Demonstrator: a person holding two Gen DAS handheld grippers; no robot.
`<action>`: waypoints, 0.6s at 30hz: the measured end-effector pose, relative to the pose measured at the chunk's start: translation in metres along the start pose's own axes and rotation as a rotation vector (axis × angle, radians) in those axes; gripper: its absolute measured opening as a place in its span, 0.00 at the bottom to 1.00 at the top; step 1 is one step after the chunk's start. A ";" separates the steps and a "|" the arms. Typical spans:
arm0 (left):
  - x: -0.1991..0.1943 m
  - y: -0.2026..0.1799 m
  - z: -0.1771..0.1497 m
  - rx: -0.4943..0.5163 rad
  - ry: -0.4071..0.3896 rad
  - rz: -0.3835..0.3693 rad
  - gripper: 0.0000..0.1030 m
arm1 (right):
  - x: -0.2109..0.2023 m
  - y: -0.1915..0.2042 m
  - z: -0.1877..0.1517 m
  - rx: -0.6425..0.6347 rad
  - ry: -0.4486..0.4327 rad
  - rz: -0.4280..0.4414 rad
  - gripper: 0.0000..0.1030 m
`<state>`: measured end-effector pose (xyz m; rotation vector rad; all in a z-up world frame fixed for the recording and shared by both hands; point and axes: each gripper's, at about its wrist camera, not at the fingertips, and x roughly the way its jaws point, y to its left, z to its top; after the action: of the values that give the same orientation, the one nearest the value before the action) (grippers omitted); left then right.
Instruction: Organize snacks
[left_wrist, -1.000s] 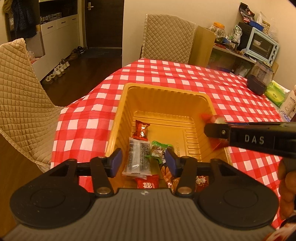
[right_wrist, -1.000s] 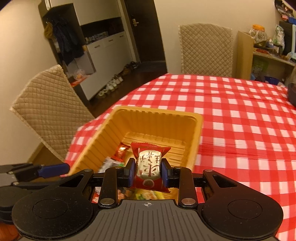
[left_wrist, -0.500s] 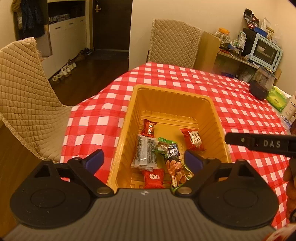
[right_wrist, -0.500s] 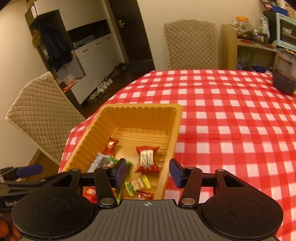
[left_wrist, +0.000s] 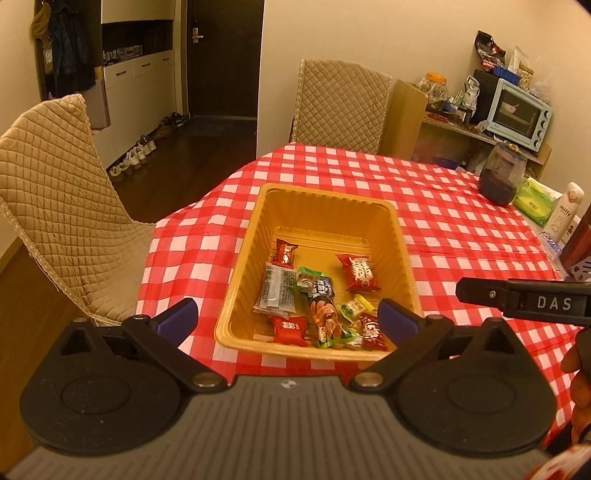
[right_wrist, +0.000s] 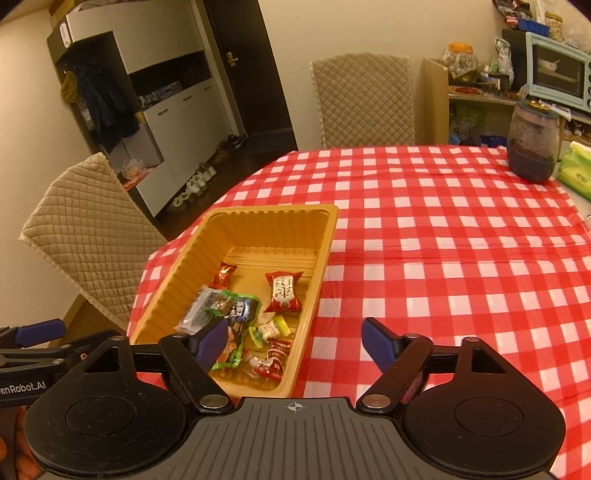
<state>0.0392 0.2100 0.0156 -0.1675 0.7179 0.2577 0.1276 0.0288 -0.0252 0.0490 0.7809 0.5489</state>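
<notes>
A yellow plastic tray (left_wrist: 325, 199) (right_wrist: 273, 214) sits on the red-checked tablecloth and holds several wrapped snacks. A red-and-white packet (left_wrist: 358, 273) (right_wrist: 283, 291) lies loose at the tray's right side. A dark long packet (left_wrist: 323, 310), a clear packet (left_wrist: 277, 290) and small red packets (left_wrist: 285, 252) lie beside it. My left gripper (left_wrist: 288, 319) is open and empty, above the tray's near edge. My right gripper (right_wrist: 295, 341) is open and empty, above the tray's near right corner.
Quilted beige chairs stand at the left (left_wrist: 62, 206) and far side (left_wrist: 343, 103) of the table. A dark jar (right_wrist: 533, 144), green tissue pack (left_wrist: 533, 199) and white bottle (left_wrist: 563, 212) stand at the far right. A shelf with a blue toaster oven (left_wrist: 517, 114) lies behind.
My right gripper opened and dropped the red-and-white packet into the tray, then drew back. My left gripper opened wide and pulled back and up from the tray.
</notes>
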 end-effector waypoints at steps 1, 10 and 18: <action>-0.005 -0.001 -0.001 0.000 -0.004 0.002 1.00 | -0.005 0.001 -0.001 -0.002 -0.005 -0.002 0.82; -0.044 -0.010 -0.010 -0.003 -0.045 0.011 1.00 | -0.051 -0.005 -0.015 0.002 -0.030 -0.041 0.88; -0.072 -0.023 -0.020 -0.005 -0.037 0.036 1.00 | -0.086 -0.012 -0.033 0.007 -0.012 -0.060 0.92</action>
<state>-0.0190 0.1705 0.0504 -0.1546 0.6843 0.2969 0.0606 -0.0283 0.0044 0.0356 0.7702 0.4890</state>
